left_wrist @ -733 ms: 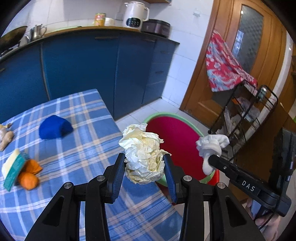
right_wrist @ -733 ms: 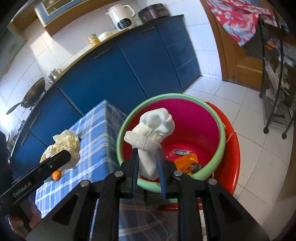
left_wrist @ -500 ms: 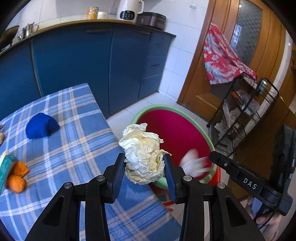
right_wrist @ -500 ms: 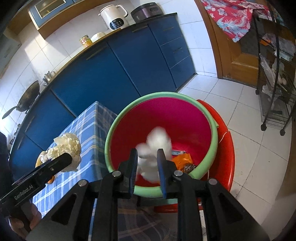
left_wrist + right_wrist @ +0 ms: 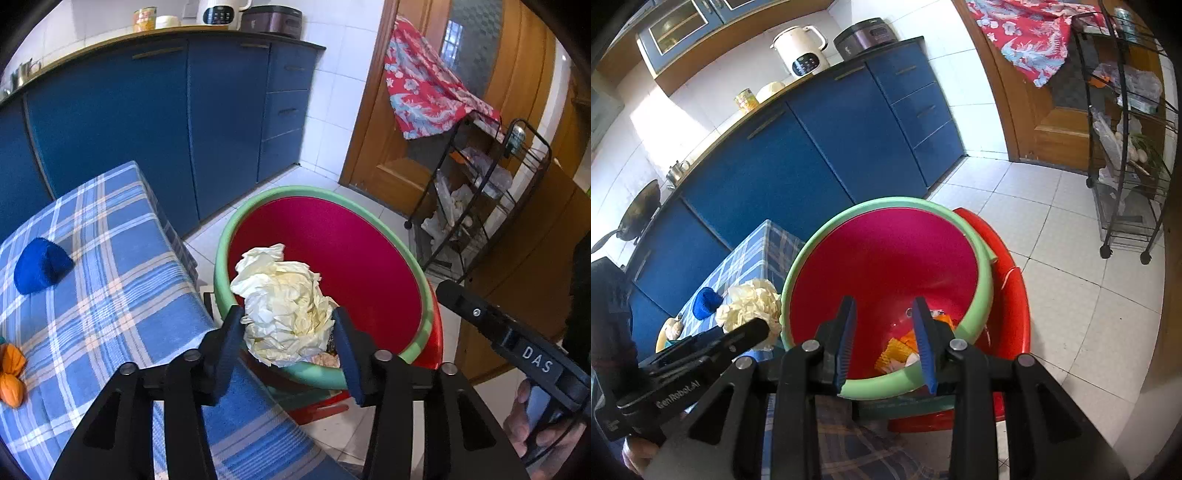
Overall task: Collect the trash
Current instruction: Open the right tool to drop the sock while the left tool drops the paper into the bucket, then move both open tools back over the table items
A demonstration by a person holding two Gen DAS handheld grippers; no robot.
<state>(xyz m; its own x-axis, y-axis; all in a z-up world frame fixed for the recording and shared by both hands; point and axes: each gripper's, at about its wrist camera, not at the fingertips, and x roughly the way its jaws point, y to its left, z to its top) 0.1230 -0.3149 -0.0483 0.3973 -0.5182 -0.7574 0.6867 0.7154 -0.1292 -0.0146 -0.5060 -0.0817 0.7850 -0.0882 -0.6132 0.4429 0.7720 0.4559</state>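
A crumpled cream paper wad [image 5: 284, 306] hangs between the pads of my left gripper [image 5: 287, 318], just above the near rim of the bin. The jaws are opening, and both pads still touch the wad. The same wad [image 5: 750, 306] shows at the left of the right wrist view. The bin [image 5: 369, 258] is red inside with a green rim and stands on the floor beside the table. My right gripper [image 5: 883, 306] hovers over the bin [image 5: 886, 251] with its jaws opening and nothing between them. Orange wrappers [image 5: 905, 343] and a white scrap lie at the bottom.
The table with a blue checked cloth [image 5: 110, 277] carries a blue lump [image 5: 40, 269] and orange peel [image 5: 11, 373]. A red stool [image 5: 1012, 314] sits under the bin. Blue cabinets [image 5: 147, 129] stand behind, and a black wire rack [image 5: 480, 203] by the wooden door at right.
The white wad has left my right gripper and dropped into the bin. Both grippers have shifted further over the bin. The left jaws stand slightly wider around the paper wad.
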